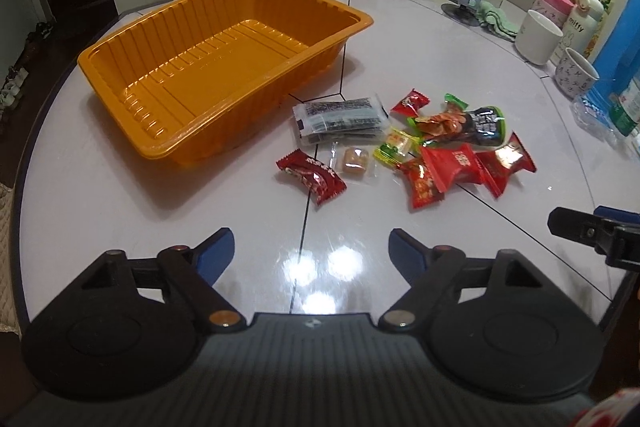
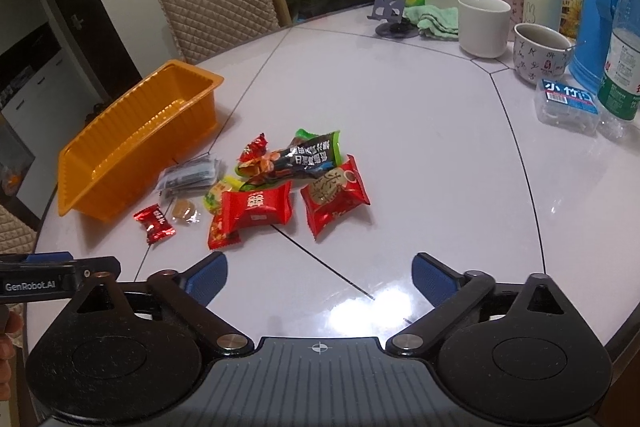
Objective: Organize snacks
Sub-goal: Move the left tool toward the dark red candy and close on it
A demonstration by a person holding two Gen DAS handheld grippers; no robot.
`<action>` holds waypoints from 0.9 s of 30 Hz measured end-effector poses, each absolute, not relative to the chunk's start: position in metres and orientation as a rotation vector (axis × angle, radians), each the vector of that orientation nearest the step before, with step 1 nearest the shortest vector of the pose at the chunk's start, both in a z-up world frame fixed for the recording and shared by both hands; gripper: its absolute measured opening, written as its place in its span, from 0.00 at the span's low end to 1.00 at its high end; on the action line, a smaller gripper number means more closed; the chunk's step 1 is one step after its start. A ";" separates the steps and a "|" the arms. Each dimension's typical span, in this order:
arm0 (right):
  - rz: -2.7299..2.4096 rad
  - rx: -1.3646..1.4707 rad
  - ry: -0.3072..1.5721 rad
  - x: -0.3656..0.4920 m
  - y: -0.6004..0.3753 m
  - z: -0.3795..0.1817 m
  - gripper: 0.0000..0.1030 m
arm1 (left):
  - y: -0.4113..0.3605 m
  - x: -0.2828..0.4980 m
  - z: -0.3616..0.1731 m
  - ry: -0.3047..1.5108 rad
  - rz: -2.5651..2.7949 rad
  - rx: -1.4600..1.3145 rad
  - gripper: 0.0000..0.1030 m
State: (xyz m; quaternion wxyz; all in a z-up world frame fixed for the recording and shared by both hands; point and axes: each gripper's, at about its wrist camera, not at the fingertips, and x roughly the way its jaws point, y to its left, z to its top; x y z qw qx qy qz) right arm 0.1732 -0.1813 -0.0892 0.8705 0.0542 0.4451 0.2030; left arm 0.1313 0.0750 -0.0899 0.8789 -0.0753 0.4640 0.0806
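Blue-padded fingers of the left gripper (image 1: 310, 251) stand apart with nothing between them over the bare desk (image 1: 400, 39); the right gripper (image 2: 320, 279) is likewise spread and empty. Just ahead of both lies the snack pile (image 1: 440, 147), with a dark red candy (image 1: 311, 177) lying loose nearest the left fingers. Beyond it to the left sits the empty orange tray (image 1: 224, 67). A good start is probably that loose candy, pinched across its middle. Mugs (image 2: 484, 25) and bottles stand well off to the right, clear of the path.
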 end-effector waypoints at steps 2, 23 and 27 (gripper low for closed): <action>0.418 0.119 0.935 0.176 -0.181 -0.092 0.91 | 0.076 0.137 -0.095 0.968 0.174 -0.157 0.72; 0.373 0.161 0.958 0.207 -0.175 -0.108 0.88 | 0.084 0.192 -0.132 0.964 0.253 -0.207 0.45; 0.362 0.164 0.968 0.210 -0.176 -0.111 0.88 | 0.087 0.197 -0.135 0.966 0.257 -0.216 0.45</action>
